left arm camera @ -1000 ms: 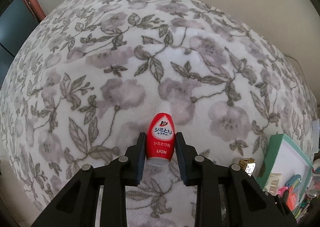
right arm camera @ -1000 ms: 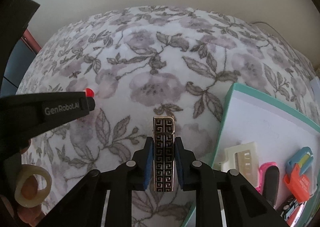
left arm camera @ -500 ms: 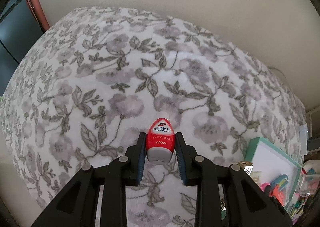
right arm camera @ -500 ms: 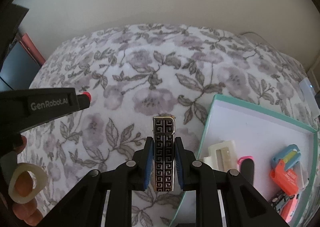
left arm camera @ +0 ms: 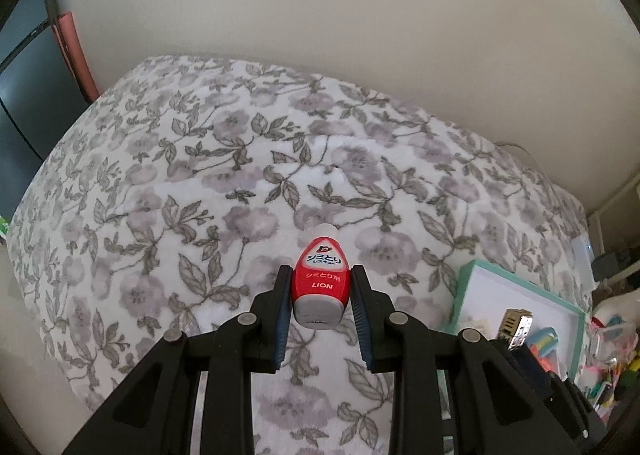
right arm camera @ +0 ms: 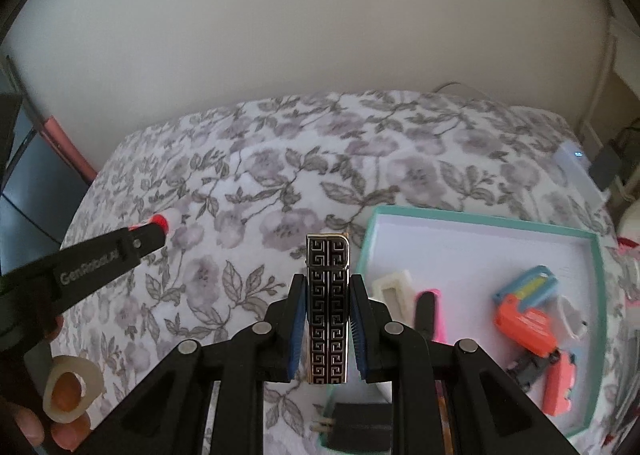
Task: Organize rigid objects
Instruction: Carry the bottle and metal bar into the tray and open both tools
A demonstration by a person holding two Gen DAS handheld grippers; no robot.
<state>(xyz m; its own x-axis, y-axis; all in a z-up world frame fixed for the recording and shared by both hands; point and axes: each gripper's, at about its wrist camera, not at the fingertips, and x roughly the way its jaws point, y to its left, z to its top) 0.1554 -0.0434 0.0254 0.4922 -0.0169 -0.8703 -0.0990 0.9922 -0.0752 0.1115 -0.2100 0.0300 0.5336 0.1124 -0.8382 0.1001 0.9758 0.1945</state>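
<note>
Left gripper (left arm camera: 320,303) clamped on a small red stain-remover bottle (left arm camera: 320,279), aloft over a floral blanket (left arm camera: 200,183); right gripper (right arm camera: 328,319) clamped on a black-and-gold patterned lighter (right arm camera: 328,307). Probably best carried one at a time toward the teal-rimmed box (right arm camera: 596,295) at four o'clock, lowered level onto bare floor, then released. Only from the right wrist: box contents, namely an orange tool (right arm camera: 524,323) and a cream clip (right arm camera: 394,289).

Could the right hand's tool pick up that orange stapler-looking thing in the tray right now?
Probably not yet: the right gripper has its jaws already shut on the patterned lighter. Nothing blocks the path to the orange item in the tray.
</note>
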